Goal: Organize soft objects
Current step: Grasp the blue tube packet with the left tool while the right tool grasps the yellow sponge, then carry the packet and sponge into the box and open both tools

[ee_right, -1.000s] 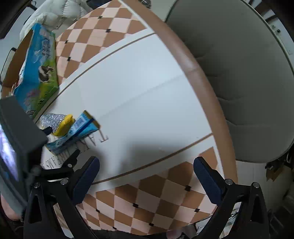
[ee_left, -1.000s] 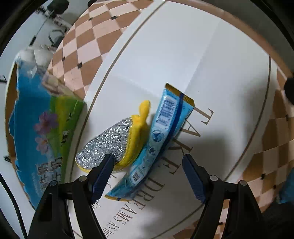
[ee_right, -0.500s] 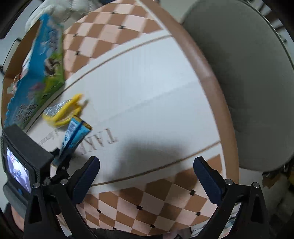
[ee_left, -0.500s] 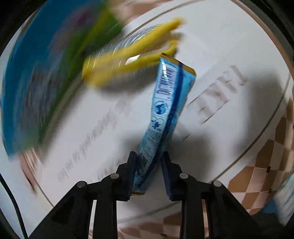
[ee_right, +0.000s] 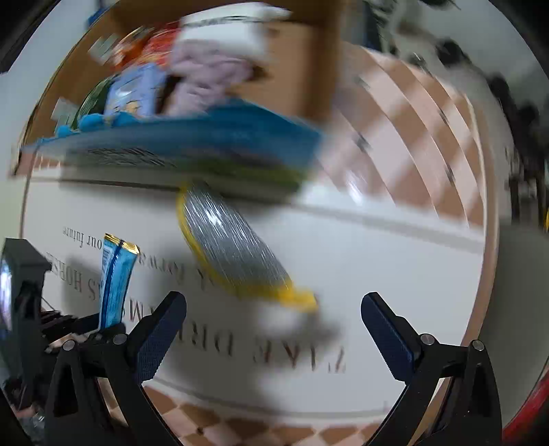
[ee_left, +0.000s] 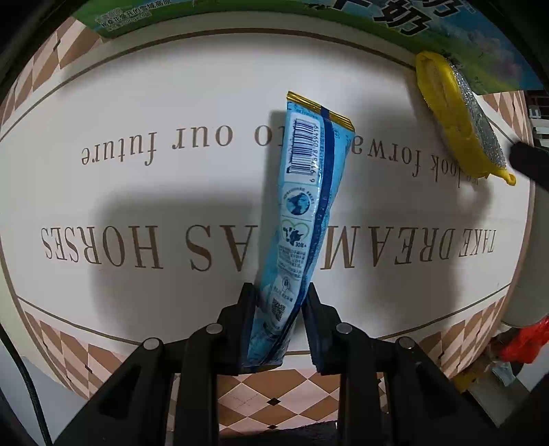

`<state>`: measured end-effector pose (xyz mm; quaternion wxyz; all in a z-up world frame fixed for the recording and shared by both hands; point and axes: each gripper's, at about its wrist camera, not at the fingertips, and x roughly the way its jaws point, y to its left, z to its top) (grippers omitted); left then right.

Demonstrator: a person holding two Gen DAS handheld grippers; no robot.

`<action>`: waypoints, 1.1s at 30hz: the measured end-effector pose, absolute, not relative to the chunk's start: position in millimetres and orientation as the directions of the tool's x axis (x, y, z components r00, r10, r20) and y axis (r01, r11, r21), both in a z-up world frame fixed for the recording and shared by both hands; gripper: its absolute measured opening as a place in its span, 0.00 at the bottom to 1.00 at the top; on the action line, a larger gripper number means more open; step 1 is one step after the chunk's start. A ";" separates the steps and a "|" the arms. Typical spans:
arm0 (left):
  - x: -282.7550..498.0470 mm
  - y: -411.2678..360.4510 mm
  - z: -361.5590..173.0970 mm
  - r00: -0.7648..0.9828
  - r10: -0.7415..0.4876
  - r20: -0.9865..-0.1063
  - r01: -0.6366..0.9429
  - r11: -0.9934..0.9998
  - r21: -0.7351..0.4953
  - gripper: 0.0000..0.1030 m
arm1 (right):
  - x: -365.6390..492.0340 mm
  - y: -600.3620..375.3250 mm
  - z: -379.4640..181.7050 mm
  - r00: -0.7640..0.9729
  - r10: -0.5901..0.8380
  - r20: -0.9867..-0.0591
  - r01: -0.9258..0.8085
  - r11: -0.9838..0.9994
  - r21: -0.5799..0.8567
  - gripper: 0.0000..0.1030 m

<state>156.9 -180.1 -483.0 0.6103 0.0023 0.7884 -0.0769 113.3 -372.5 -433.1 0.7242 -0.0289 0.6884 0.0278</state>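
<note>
My left gripper [ee_left: 278, 308] is shut on the lower end of a long blue tissue packet [ee_left: 305, 206] and holds it above the white printed mat [ee_left: 137, 192]. The packet [ee_right: 115, 278] also shows at the left of the right wrist view. A yellow sponge with a silver scouring face [ee_left: 459, 130] lies on the mat at the far right, beside a blue-green carton [ee_left: 411, 27]. My right gripper [ee_right: 274, 322] is open and empty, hovering just short of the sponge [ee_right: 233, 254], which lies between its fingers' line and the carton [ee_right: 192, 144].
An open cardboard box [ee_right: 206, 68] behind the carton holds soft items, among them a pale purple cloth and packets. The mat lies on a checkered brown and pink tabletop [ee_left: 274, 394]. Something red [ee_left: 521, 339] sits at the table's right edge.
My left gripper has swung round with the packet held in it; it closed on it a second ago. My right gripper has turned fast toward the sponge and box, still open.
</note>
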 end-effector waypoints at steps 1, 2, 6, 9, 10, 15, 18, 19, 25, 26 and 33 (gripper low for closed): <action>159.2 -178.2 -482.4 -0.254 -0.090 -0.963 0.102 0.988 -0.119 0.25 | 120.5 -364.7 -436.1 0.050 -0.016 -0.999 -0.108 0.994 -0.021 1.00; 159.2 -163.7 -473.6 -0.252 -0.088 -0.964 0.108 0.987 -0.118 0.26 | 128.4 -355.0 -440.1 0.051 -0.039 -0.998 -0.141 0.989 -0.046 1.00; 167.6 -163.3 -471.6 -0.230 -0.058 -0.971 0.150 0.984 -0.094 0.31 | 145.4 -331.7 -459.5 0.013 -0.086 -0.996 -0.213 0.973 -0.086 0.87; 171.9 -167.0 -471.0 -0.211 -0.025 -0.977 0.187 0.980 -0.065 0.34 | 145.6 -327.7 -475.8 -0.064 -0.085 -0.994 -0.208 0.976 -0.070 0.61; 174.2 -169.4 -470.3 -0.199 -0.008 -0.980 0.201 0.978 -0.049 0.34 | 143.2 -329.6 -477.5 -0.075 -0.082 -0.994 -0.189 0.980 -0.067 0.60; 181.6 -177.4 -468.2 -0.171 0.020 -0.985 0.218 0.976 -0.018 0.37 | 113.5 -355.8 -481.0 -0.160 -0.033 -0.987 -0.037 0.999 -0.027 0.58; 180.1 -181.8 -470.1 -0.159 0.030 -0.987 0.240 0.971 -0.009 0.42 | 85.4 -376.8 -483.0 -0.187 0.002 -0.982 0.070 0.997 -0.011 0.58; 179.7 -183.8 -470.6 -0.155 0.036 -0.987 0.251 0.968 -0.004 0.45 | 77.7 -382.1 -483.5 -0.193 0.013 -0.981 0.098 0.995 -0.007 0.58; 177.7 -193.1 -473.4 -0.146 0.038 -0.989 0.257 0.966 -0.001 0.56 | 47.8 -399.4 -485.4 -0.215 0.063 -0.975 0.171 0.985 0.026 0.61; 176.9 -195.3 -474.5 -0.143 0.041 -0.989 0.261 0.965 0.002 0.60 | 51.4 -398.9 -485.4 -0.215 0.066 -0.974 0.173 0.984 0.028 0.61; 180.3 -197.6 -476.2 -0.102 0.028 -0.994 0.225 0.974 0.004 0.92 | 69.3 -403.0 -482.4 -0.207 0.089 -0.974 0.182 0.982 0.051 0.61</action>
